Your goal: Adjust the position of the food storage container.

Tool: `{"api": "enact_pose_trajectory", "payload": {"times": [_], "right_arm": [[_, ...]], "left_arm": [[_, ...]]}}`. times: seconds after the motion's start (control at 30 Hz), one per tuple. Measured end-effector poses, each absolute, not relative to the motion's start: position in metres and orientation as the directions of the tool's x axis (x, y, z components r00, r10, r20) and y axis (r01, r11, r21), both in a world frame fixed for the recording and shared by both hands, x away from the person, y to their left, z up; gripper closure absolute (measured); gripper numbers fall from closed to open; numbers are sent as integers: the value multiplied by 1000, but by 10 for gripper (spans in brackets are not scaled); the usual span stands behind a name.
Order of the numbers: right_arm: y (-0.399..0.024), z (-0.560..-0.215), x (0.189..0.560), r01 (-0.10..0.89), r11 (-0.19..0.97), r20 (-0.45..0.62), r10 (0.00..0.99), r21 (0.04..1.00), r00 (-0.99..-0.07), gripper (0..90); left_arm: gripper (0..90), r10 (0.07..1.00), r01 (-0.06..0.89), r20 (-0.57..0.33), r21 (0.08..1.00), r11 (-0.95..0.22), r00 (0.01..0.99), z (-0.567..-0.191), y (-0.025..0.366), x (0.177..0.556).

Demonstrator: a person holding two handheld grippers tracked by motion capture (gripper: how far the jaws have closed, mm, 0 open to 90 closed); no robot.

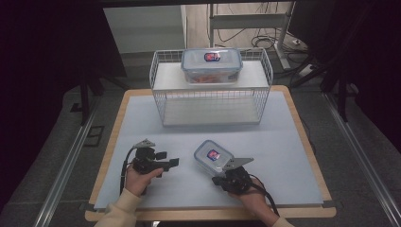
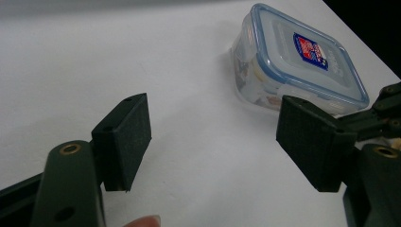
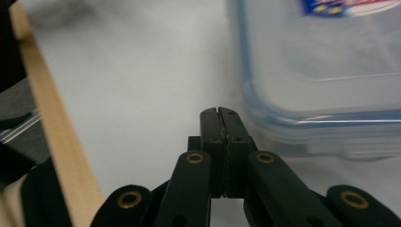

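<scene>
Spreading across most of the high view, a pale blue-grey table [image 1: 283, 142] with a light wooden rim carries everything else. At its far side stands a white wire basket [image 1: 161, 90] with a flat white shelf inside it, and on that shelf sits a large clear box with a blue-edged lid [image 1: 212, 64], showing something orange within.

Nearer the person, a smaller clear box [image 1: 211, 155] of the same make rests on the table top, angled, with a red and blue label on its lid; the contents are too blurred to name. From the left gripper view it lies up and to the right [image 2: 302, 56], resting flat on the table.

The right gripper [image 1: 226, 176] sits just beside this smaller box, at the corner nearest the person; its grey plate overlaps the box's edge from above. In the right gripper view its black jaws are pressed together with nothing between them [image 3: 221, 120], the tips close beside the box's blue rim [image 3: 321, 85]; whether they touch it cannot be told.

The left gripper [image 1: 166, 159] is held to the left of the box, well apart from it, pointing across towards it. Its jaws stand spread wide [image 2: 213, 142], with bare table between the pads.
</scene>
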State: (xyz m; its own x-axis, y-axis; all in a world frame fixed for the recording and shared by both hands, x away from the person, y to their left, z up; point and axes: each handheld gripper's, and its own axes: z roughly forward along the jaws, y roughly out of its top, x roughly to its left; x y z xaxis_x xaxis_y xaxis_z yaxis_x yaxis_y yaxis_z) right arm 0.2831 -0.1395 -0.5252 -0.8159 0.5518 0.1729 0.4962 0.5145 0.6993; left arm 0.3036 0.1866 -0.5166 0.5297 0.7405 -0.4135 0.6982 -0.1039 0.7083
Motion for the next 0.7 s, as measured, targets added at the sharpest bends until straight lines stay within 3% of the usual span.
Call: {"api": "enact_pose_trajectory", "payload": {"times": [0.7], "right_arm": [[-181,-523,307,557,412,180,666,721,-724,895]], "left_arm": [[269,739,703,-419,703,-103,527,-519,185,304]]}}
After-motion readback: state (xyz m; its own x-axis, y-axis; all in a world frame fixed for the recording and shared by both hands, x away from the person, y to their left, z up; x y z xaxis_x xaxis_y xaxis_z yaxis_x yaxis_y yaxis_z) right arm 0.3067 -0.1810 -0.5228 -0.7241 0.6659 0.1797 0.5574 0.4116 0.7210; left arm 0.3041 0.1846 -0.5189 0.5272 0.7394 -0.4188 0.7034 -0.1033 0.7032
